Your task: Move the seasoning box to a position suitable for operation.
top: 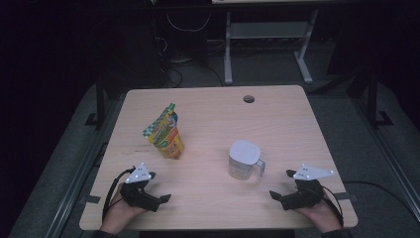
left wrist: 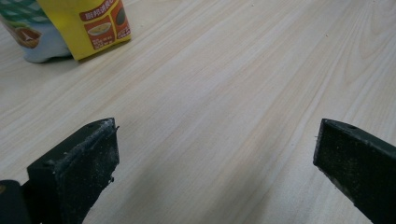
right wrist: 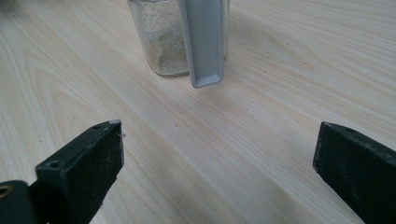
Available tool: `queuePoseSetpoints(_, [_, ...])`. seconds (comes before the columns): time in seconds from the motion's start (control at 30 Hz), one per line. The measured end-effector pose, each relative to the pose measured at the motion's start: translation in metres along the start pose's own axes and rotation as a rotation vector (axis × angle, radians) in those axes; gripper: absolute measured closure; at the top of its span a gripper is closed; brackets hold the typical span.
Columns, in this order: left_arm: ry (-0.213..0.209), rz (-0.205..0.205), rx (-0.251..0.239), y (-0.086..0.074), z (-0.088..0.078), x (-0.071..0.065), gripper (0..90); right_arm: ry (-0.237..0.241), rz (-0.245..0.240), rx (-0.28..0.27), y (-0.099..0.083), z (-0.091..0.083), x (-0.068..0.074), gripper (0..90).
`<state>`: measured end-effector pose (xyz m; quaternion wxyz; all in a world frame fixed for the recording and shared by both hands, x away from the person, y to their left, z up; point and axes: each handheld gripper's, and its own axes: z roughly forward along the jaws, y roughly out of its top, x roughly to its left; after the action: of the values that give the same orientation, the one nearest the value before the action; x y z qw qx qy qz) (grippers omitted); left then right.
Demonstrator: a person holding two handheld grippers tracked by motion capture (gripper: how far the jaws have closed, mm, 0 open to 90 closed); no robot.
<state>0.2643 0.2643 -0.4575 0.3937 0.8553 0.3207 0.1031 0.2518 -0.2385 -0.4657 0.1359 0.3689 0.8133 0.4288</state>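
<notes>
nothing looks started yet. the left gripper (top: 157, 197) and the right gripper (top: 277, 194) rest at the near edge of the table (top: 213, 106), jaws spread wide and holding nothing. the pouch (top: 166, 133) and jug (top: 243, 159) stand untouched, well apart from both grippers.

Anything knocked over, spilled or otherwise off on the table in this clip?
Nothing spilled or toppled. The snack pouch leans to one side with its top crumpled rather than standing straight. The clear pitcher stands upright, lid on, with pale residue clinging to its inside wall. Both tongs, left and right, rest open near the table's front edge.
</notes>
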Motion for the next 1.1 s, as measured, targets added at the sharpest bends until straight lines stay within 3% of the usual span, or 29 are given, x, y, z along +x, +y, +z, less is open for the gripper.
queuePoseSetpoints(0.17, [-0.008,-0.004,-0.002,0.001,0.001,-0.001,0.0,0.006,0.025,-0.008,0.0,-0.002,-0.001,1.4])
queuePoseSetpoints(0.57, [-0.032,-0.014,-0.012,0.003,0.005,-0.005,0.0,0.041,0.025,0.0,0.002,-0.003,0.0,1.6])
queuePoseSetpoints(0.9, [-0.043,-0.017,-0.014,0.0,0.005,-0.006,0.0,0.067,0.001,0.01,0.015,0.002,-0.001,1.6])
queuePoseSetpoints(1.1, [-0.043,-0.025,-0.027,0.0,0.002,-0.006,0.0,0.088,-0.016,0.009,0.035,0.001,-0.002,1.7])
